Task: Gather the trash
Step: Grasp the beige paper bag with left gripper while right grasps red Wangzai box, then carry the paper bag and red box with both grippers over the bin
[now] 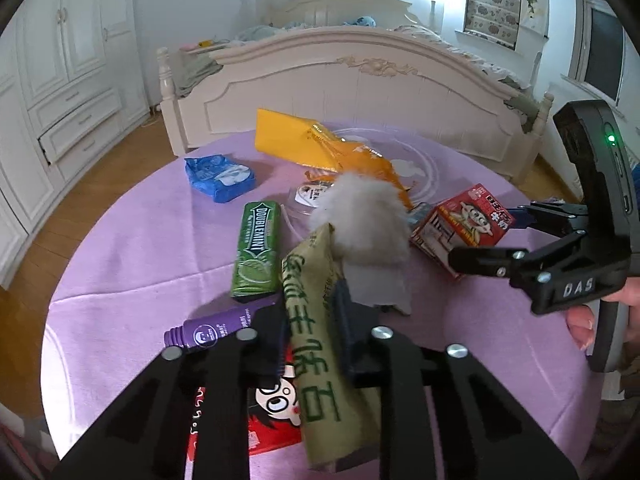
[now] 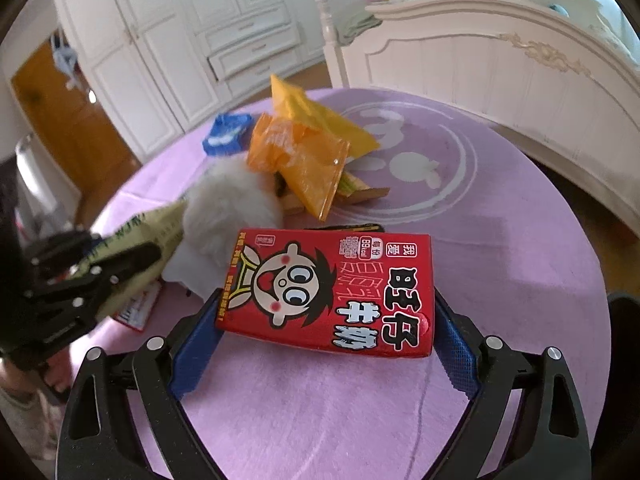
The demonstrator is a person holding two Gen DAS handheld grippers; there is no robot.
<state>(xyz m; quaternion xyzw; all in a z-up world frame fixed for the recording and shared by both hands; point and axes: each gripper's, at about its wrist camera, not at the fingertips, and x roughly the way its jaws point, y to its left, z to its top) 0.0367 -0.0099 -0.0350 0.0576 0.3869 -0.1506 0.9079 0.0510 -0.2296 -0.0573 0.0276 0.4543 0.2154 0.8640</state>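
Note:
My left gripper is shut on an olive paper packet printed with green characters, low over the purple table. The packet's far tip touches a fluffy grey-white ball. In the right wrist view a red milk carton with a cartoon face lies between the blue pads of my right gripper, which press on both its sides. From the left wrist view that carton sits tilted at the right, in the right gripper. Orange and yellow wrappers lie behind the ball.
A green gum pack, a purple bottle and a blue packet lie on the left of the table. Another red box sits under my left gripper. A white bed stands beyond the table, cupboards to the left.

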